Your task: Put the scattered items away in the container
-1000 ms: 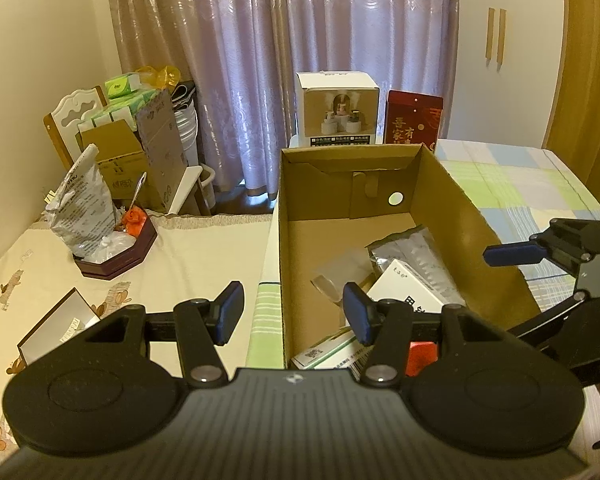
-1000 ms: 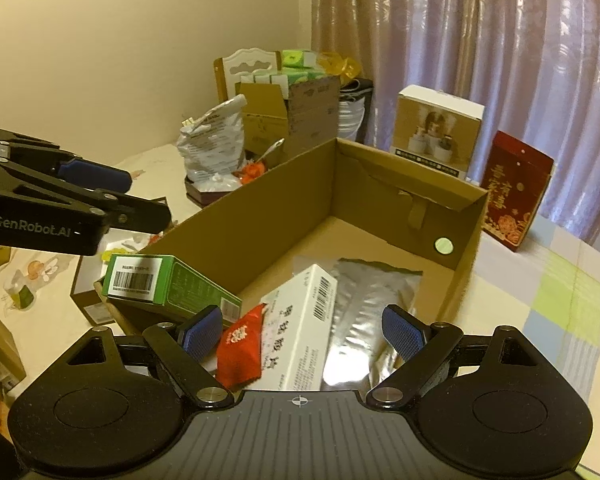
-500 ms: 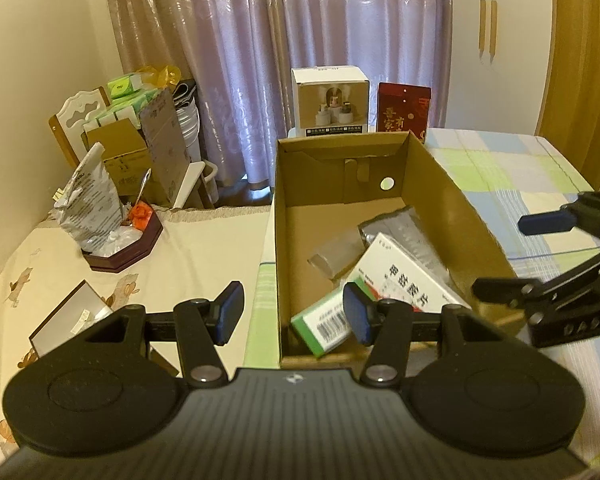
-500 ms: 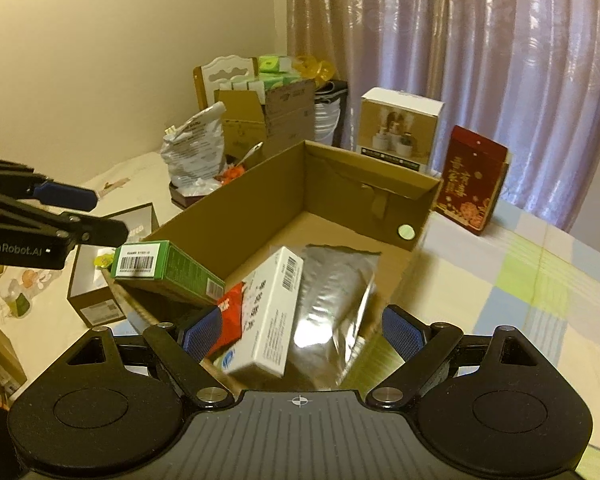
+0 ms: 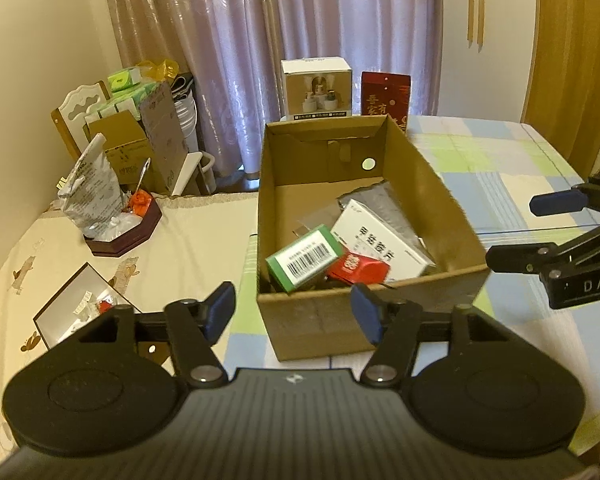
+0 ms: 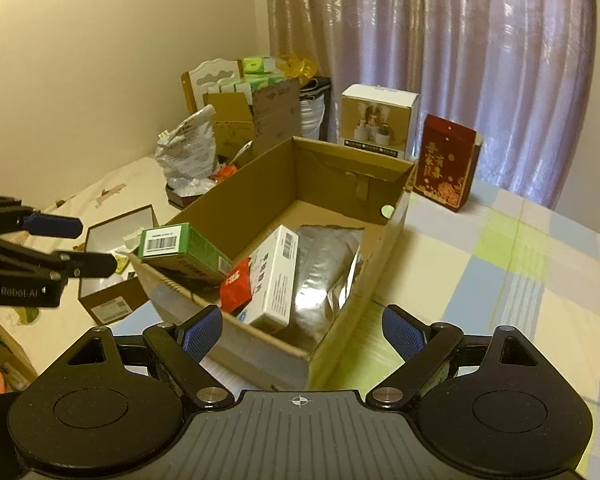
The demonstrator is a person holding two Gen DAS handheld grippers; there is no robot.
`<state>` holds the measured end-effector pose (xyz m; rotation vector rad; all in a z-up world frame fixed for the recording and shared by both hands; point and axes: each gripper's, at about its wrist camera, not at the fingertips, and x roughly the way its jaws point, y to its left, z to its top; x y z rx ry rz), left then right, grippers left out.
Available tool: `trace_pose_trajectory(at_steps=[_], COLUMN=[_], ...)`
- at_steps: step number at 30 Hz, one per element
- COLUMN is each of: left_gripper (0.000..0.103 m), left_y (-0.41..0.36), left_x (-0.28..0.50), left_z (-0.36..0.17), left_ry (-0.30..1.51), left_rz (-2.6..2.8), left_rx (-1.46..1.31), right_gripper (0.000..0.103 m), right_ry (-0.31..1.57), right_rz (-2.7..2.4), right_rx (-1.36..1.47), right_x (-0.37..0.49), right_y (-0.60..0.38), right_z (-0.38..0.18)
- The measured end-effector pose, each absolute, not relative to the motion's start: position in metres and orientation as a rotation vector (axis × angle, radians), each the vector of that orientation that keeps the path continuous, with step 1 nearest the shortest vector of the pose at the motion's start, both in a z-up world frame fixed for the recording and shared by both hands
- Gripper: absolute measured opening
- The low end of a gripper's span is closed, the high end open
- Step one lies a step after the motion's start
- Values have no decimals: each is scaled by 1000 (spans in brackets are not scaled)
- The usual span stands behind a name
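Warm, dim indoor lighting; strong fisheye bending with dark corners; glare on the foil pouch (image 6: 328, 264); slight softness.

"GenRobot.AI" on the left gripper (image 6: 96, 246), "DAS" on the right gripper (image 5: 514, 232), barcode on the green box (image 5: 306, 259)

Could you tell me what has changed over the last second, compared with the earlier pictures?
Both grippers, left and right, have pulled back from the cardboard box, so its near wall now shows. Both stayed open and empty. The green box, white box, red packet and silver pouch remain inside the cardboard box.
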<state>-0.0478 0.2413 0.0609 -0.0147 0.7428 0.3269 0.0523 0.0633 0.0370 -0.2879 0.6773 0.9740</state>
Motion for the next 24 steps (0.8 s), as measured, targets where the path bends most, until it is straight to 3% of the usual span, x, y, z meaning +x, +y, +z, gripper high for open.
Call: trace_pose_trajectory(at_steps=[8,9,10,24], left_gripper=[77,79,80,102], left_y=[226,225,224,206], left_x=[-72,-75,-78,-104], left_z=[68,69,69,68], left_ry=[742,740,740,742], left_rz=[338,339,340,372], left_rx=[-72,-82,-92,-150], right_gripper=[92,93,103,103], right_ry=[691,692,696,757], right_rz=[927,921,913,845], right_rx=[-239,-229,-217,-140], right_x=[34,32,31,6], right_y=[32,29,24,3], right_z=[48,48,49,65])
